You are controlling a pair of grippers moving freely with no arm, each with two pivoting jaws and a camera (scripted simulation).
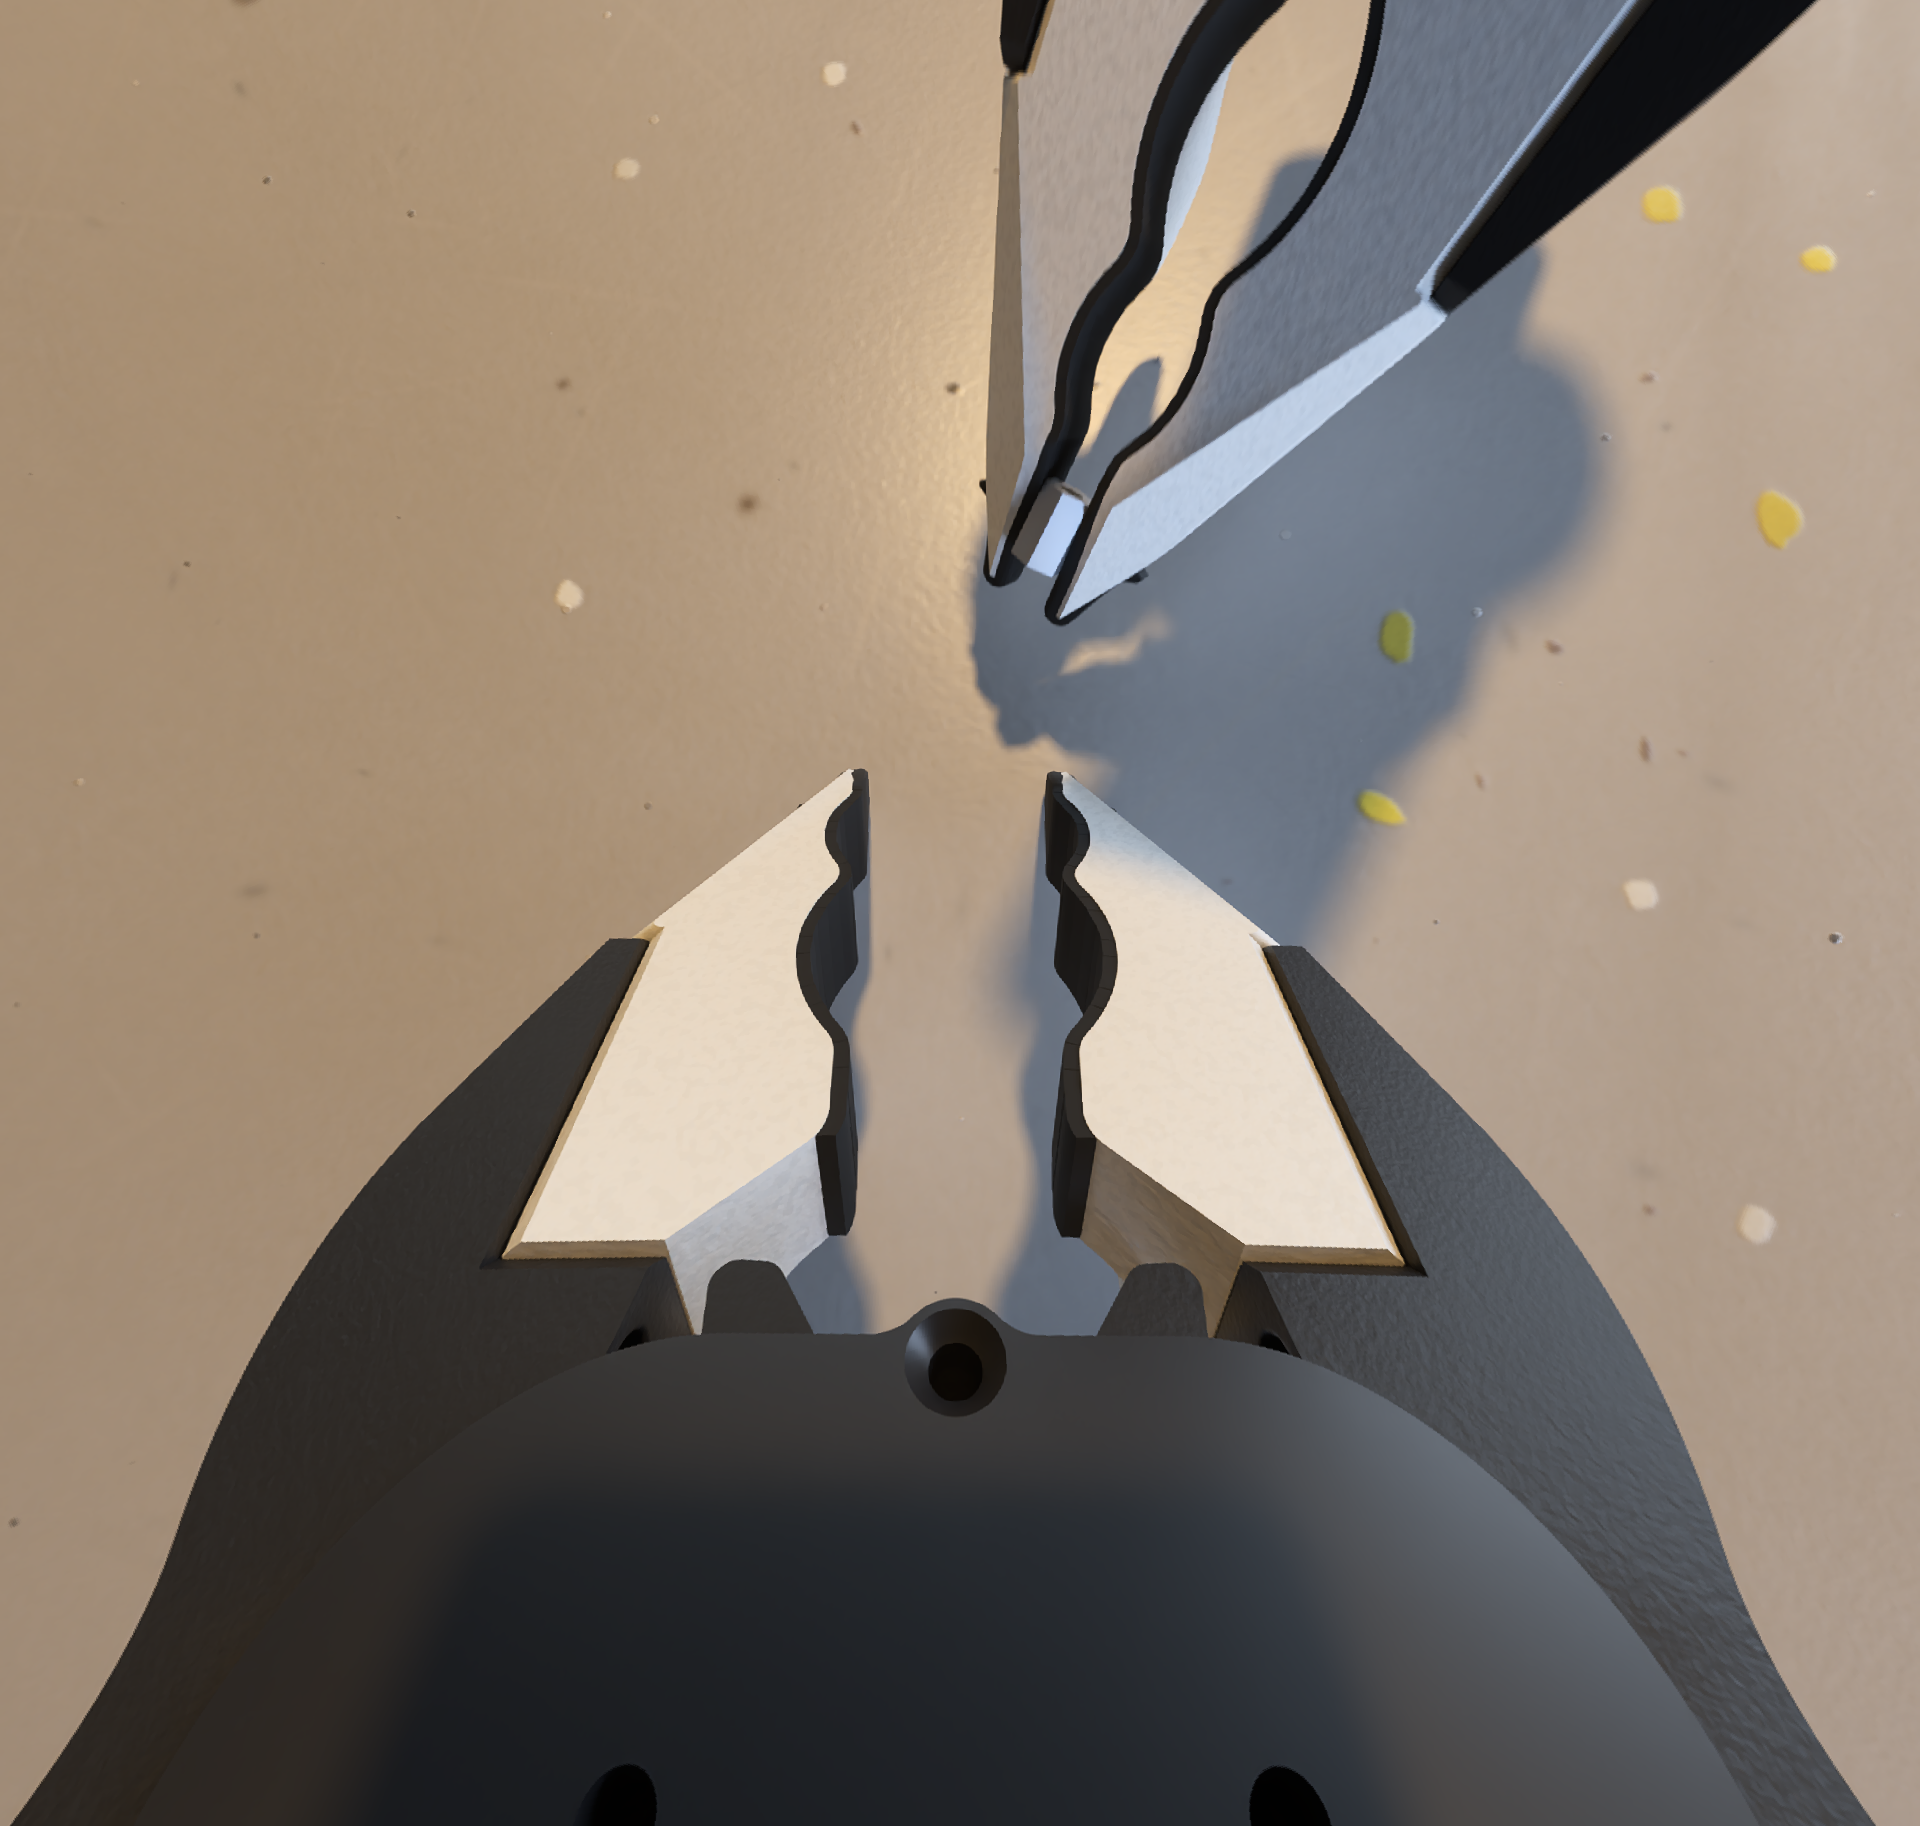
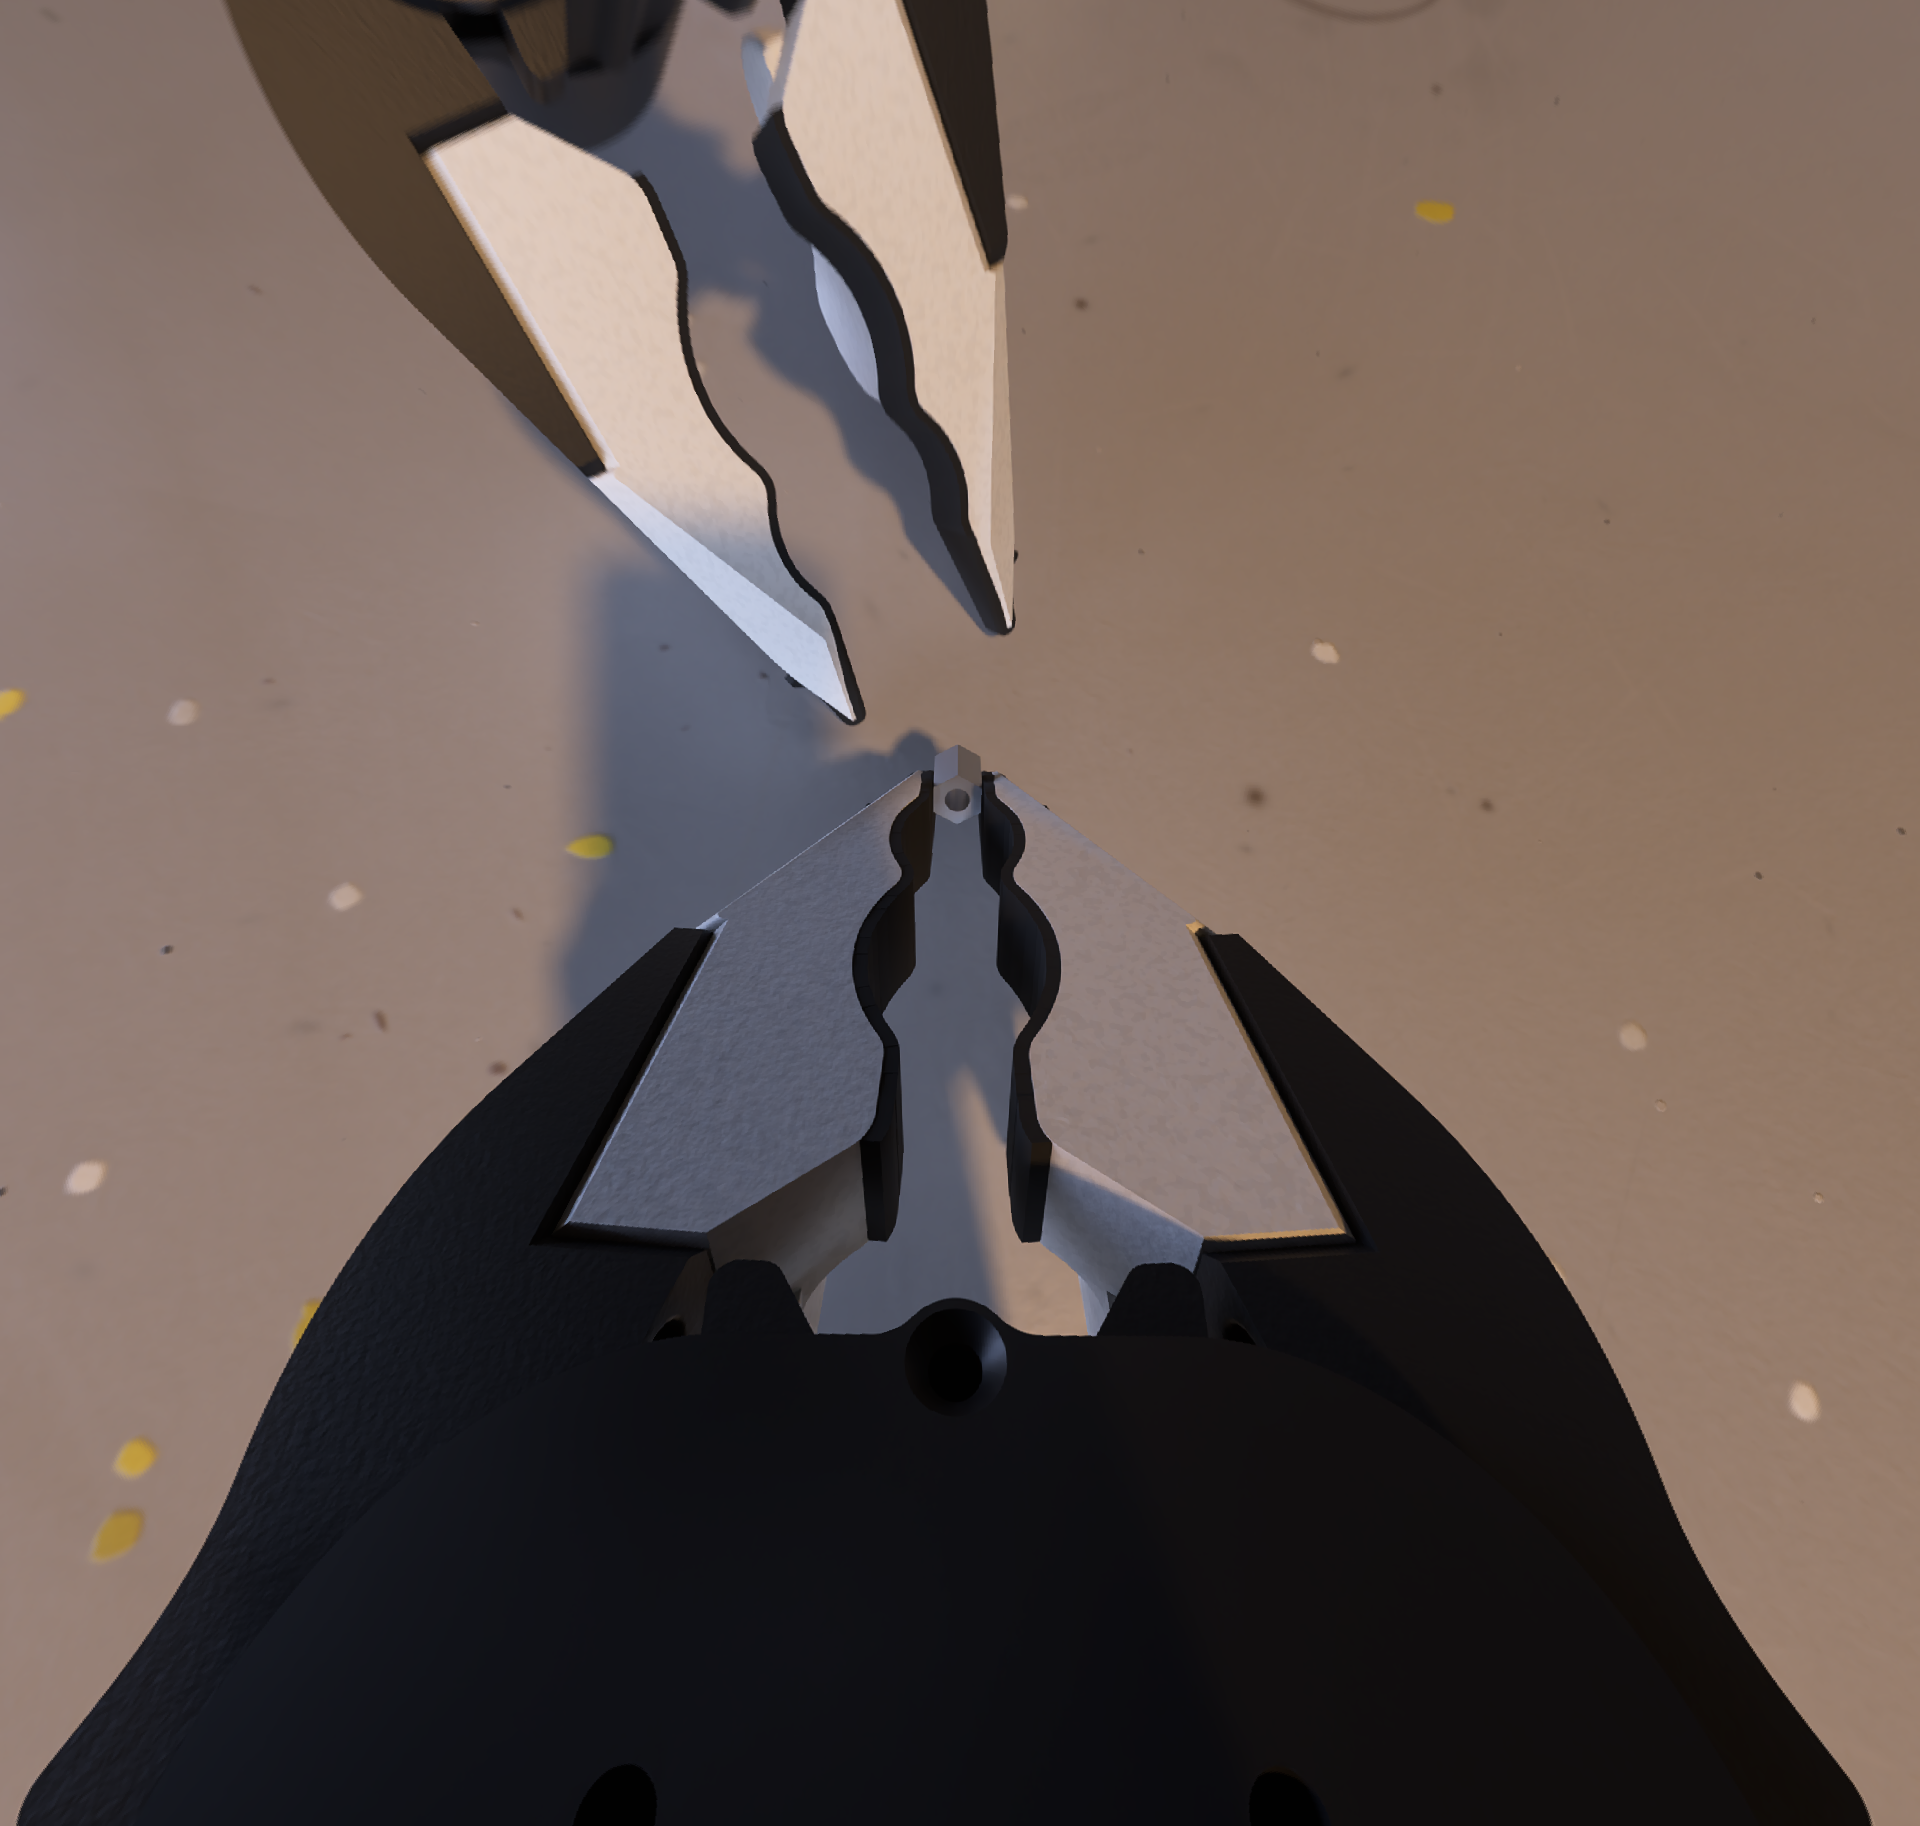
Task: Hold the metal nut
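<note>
Right wrist view: right gripper [image 2: 958,789] jaws pinch the metal nut [image 2: 956,795] at their tips; left gripper [image 2: 925,675], jaws parted, hangs just beyond.

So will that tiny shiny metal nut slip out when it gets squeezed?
Maybe. The small silver six-sided metal nut sits only between the right gripper's very tips, so it could probably twist or pop free. It looks hard, so it likely won't squash.

Unclear setting, speckled tan surface [image 1: 520,426]
</note>
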